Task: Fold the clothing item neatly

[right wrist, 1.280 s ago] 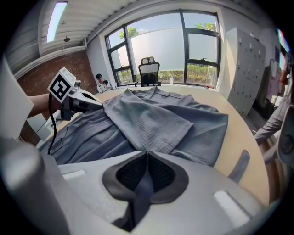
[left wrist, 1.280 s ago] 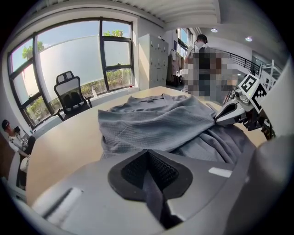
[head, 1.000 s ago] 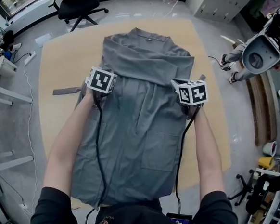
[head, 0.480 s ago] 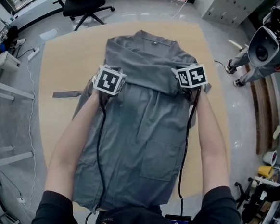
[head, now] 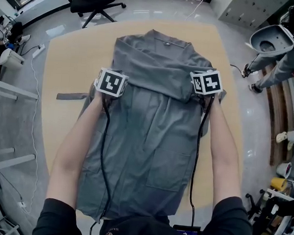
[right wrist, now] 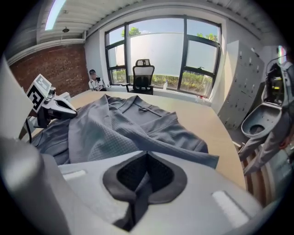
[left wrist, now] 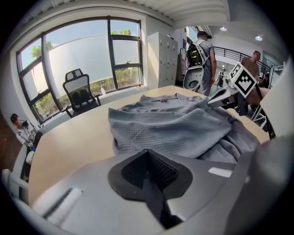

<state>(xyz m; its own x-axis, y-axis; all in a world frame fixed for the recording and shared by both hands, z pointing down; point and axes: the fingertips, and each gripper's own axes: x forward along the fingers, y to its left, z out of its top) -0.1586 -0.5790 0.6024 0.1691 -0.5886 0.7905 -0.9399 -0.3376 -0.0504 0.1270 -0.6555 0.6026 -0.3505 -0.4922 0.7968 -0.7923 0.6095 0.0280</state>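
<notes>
The right gripper (right wrist: 146, 156) has just been closing and now clamps a pinch of the grey robe (head: 150, 140) at its right edge, slightly further up the frame than a second ago. The left gripper (left wrist: 147, 156) stays clenched on the opposite edge. The robe lies flat on the tan table (head: 60, 57), centre frame, with its sleeves folded across its upper part. With both sides gripped, the next fold looks ready.

The person wore a black short-sleeved top (head: 58, 218). The left gripper (left wrist: 148, 170) and the right gripper (right wrist: 144, 173) were pale grey moulded shells, each with a black mesh-textured hollow round its jaws. Each bore a white cube with black square markers, the left cube (head: 110, 82) and the right cube (head: 207, 82). A thin black left cable (head: 104, 151) and a thin black right cable (head: 196, 159) trailed from them.
</notes>
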